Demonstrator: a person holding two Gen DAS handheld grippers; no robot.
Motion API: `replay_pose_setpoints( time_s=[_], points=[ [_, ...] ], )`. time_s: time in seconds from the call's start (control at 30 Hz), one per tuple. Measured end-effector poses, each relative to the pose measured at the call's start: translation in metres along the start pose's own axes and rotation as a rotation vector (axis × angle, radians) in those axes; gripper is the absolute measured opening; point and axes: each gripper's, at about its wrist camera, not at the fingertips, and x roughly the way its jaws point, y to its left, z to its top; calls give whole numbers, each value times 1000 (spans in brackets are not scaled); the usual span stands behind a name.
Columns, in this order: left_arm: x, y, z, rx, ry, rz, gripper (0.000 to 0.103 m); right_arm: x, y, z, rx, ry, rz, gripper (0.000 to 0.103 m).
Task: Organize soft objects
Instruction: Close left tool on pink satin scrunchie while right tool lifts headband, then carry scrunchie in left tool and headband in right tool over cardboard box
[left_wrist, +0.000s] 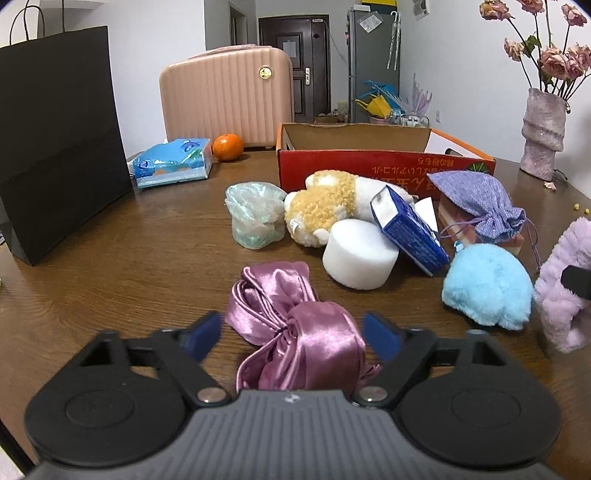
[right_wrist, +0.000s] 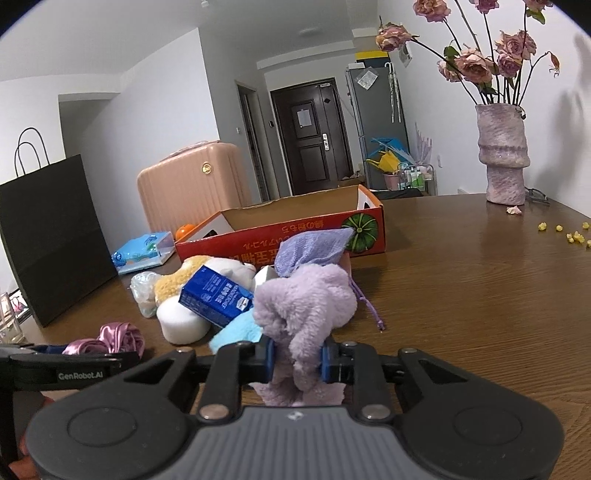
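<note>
My left gripper (left_wrist: 293, 338) is open around a knotted pink satin cloth (left_wrist: 295, 328) lying on the wooden table (left_wrist: 129, 258); the cloth also shows in the right wrist view (right_wrist: 110, 341). My right gripper (right_wrist: 297, 360) is shut on a fluffy lilac cloth (right_wrist: 306, 306), seen at the right edge of the left wrist view (left_wrist: 565, 291). A pile ahead holds a light blue fluffy item (left_wrist: 487, 288), a white foam cylinder (left_wrist: 360, 258), a blue carton (left_wrist: 408, 230), a tan and white plush toy (left_wrist: 328, 206), a purple drawstring pouch (left_wrist: 476, 201) and a crumpled plastic bag (left_wrist: 255, 214). Behind stands an open red cardboard box (left_wrist: 369, 162).
A black paper bag (left_wrist: 55, 140) stands at the left. A tissue pack (left_wrist: 173, 162), an orange (left_wrist: 228, 147) and a pink suitcase (left_wrist: 225, 96) are at the back. A vase of dried roses (right_wrist: 502, 155) stands at the back right, with yellow crumbs (right_wrist: 569, 232) nearby.
</note>
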Motion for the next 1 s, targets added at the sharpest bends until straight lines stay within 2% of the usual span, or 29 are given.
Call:
replay_pose_setpoints(
  time_s=[0.07,0.3,0.37,0.47,0.77,1.0],
  points=[
    [3,0,0,-3,14,-10,67,0,0,0,0,-1,-2,22],
    [6,-2,-2,1,22,-32,53,-1,1,0,1,-2,-2,22],
    [8,-1,-2,-2,25,-34,45,-2,1,0,5,-5,5,22],
    [10,1,-2,-4,33,-44,37,-4,2,0,2,-9,3,22],
    [6,4,-1,-3,18,-70,34,-6,2,3,0,-17,-4,22],
    [-2,8,3,-8,-23,-71,34,-6,5,7,-8,-24,-4,22]
  ],
)
